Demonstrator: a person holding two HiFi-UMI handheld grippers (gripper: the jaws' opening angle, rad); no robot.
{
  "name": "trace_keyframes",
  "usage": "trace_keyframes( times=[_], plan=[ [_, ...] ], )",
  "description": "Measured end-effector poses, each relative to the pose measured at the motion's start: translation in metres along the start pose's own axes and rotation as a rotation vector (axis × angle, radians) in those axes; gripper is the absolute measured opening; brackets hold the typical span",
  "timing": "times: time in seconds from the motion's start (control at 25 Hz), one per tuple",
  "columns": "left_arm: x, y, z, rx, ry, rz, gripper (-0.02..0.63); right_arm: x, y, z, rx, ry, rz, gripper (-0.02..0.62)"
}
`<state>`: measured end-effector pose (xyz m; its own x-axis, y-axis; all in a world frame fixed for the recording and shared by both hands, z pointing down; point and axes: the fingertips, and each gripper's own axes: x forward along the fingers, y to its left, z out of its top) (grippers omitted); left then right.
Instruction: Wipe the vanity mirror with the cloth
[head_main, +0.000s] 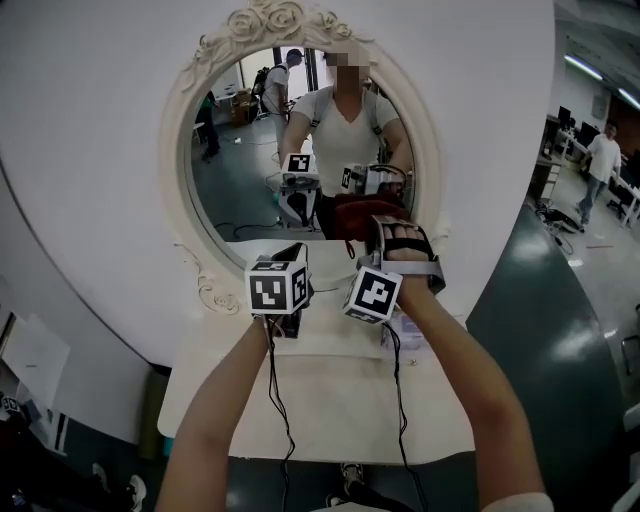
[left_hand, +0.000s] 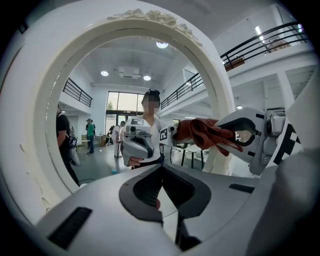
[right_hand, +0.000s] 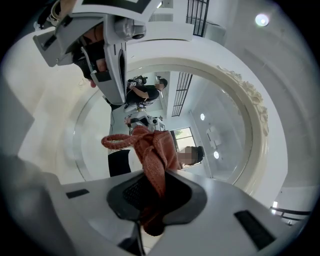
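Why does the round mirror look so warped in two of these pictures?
Left gripper view: a wide-angle lens bows the mirror frame into a ring, corners dark. Right gripper view: same bowing; the cloth in the jaws is sharp. Head view: milder bending, even light, no glare on the glass; the faces' blur was added.

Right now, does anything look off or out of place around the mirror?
Nothing is spilled or broken. The one oddity is that the red cloth is bunched into a twisted rope in the right gripper rather than spread flat, so probably little of it would meet the mirror glass.
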<state>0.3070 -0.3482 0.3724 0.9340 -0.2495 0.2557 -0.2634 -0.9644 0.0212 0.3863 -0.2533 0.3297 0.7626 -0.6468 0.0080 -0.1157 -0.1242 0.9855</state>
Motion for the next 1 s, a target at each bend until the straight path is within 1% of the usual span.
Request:
trace_keyframes(
  times=[0.12,0.36,0.6,0.76,1.0],
  plan=[
    [0.002,0.005,-0.019,-0.018,0.023,0.006,0.011,0.001,0.030,-0.004,0.047,0.008,0.059,0.060],
    [0.005,0.004,-0.068,-0.042,0.089,0.010,0.011,-0.004,0.082,-0.008,0.102,0.016,0.143,0.060],
    [0.004,0.005,-0.109,-0.061,0.145,0.010,0.011,-0.004,0.117,0.000,0.130,0.005,0.205,0.060],
    [0.001,0.011,-0.128,-0.073,0.169,0.015,0.011,-0.002,0.137,0.007,0.137,0.000,0.228,0.060],
    [-0.001,0.022,-0.139,-0.082,0.184,0.030,0.011,0.002,0.156,0.015,0.149,-0.004,0.251,0.060]
  ],
)
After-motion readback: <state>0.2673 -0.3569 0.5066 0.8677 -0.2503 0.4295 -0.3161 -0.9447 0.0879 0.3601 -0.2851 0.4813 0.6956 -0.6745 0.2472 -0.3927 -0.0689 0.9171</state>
